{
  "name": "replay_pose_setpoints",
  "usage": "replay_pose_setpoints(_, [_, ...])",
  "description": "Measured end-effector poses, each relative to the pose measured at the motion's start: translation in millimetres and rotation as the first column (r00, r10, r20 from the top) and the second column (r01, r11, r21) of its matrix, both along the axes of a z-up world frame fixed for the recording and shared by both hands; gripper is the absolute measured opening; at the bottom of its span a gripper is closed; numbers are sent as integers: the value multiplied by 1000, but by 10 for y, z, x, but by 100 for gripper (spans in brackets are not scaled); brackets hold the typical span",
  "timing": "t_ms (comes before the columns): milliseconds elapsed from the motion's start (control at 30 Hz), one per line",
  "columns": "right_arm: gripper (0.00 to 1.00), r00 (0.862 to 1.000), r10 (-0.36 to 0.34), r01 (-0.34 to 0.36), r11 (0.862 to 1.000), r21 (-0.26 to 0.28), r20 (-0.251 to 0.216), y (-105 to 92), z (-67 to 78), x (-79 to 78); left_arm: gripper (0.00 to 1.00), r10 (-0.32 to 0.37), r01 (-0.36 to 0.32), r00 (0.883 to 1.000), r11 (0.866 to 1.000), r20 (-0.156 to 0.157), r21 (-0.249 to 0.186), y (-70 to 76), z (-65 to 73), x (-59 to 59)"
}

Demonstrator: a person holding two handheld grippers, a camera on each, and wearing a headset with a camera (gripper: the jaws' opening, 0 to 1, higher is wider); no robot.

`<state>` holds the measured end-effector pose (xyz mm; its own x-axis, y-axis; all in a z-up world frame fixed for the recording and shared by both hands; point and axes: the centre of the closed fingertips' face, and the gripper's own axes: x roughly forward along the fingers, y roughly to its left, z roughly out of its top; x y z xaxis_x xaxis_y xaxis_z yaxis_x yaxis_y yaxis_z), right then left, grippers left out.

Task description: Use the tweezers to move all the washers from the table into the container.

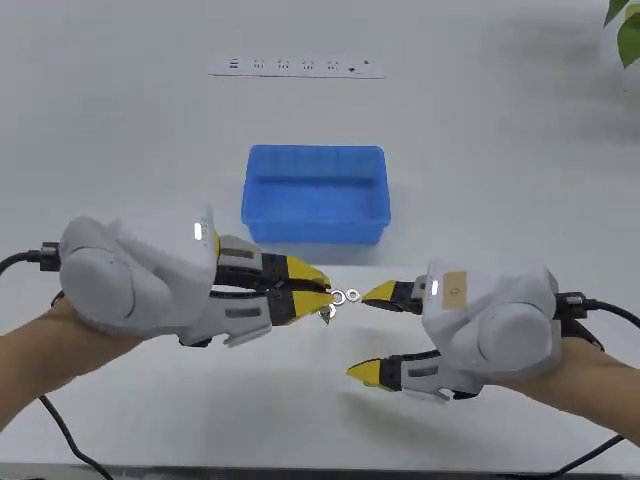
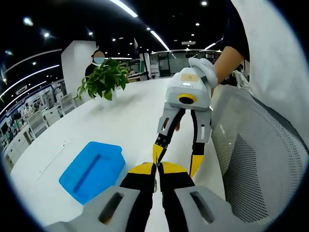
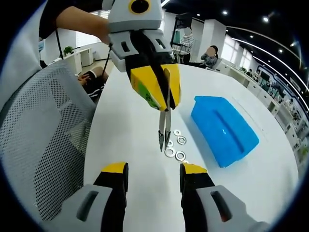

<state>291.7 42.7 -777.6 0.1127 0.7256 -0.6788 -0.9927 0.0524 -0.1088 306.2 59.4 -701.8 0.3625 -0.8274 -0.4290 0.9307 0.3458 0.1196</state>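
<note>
Left claw (image 1: 318,290) clamps tweezers (image 3: 164,121), tips over washers (image 3: 175,145) toward the worktop's (image 1: 480,150) front edge; right claw (image 1: 361,332) gapes. Likely pick-up step: next, nip one washer.

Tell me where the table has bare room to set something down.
Bare table lies between the power strip and the container, and on both sides of the container. Crowded: in front of it, where the washers sit between the left gripper with tweezers and the right gripper.

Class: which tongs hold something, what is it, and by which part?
The left tongs clamp the tweezers by their handle end, tips free near the washers. The right tongs hold nothing.
</note>
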Motion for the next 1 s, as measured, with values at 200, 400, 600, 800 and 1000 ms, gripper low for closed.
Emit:
replay_pose_setpoints(200, [44, 1000, -27, 27, 1000, 7, -13, -45, -29, 13, 7, 19, -19, 1000, 999, -24, -27, -1, -19, 44])
replay_pose_setpoints(400, [43, 999, -28, 28, 1000, -2, -20, -72, -64, -6, 7, 13, -13, 1000, 1000, -22, -16, -26, -42, 57])
replay_pose_setpoints(600, [43, 999, -28, 28, 1000, 1, -21, -47, -64, 12, 7, 2, -2, 1000, 1000, -28, 4, -37, -106, 53])
replay_pose_setpoints(800, [43, 999, -26, 26, 1000, 4, -21, -24, -55, 33, 7, 25, -25, 998, 1000, -49, 6, -7, -131, 92])
replay_pose_setpoints(1000, [43, 1000, -5, 5, 1000, 7, -21, 56, -51, 51, 7, 41, -37, 996, 999, -82, 40, 58, -157, 132])
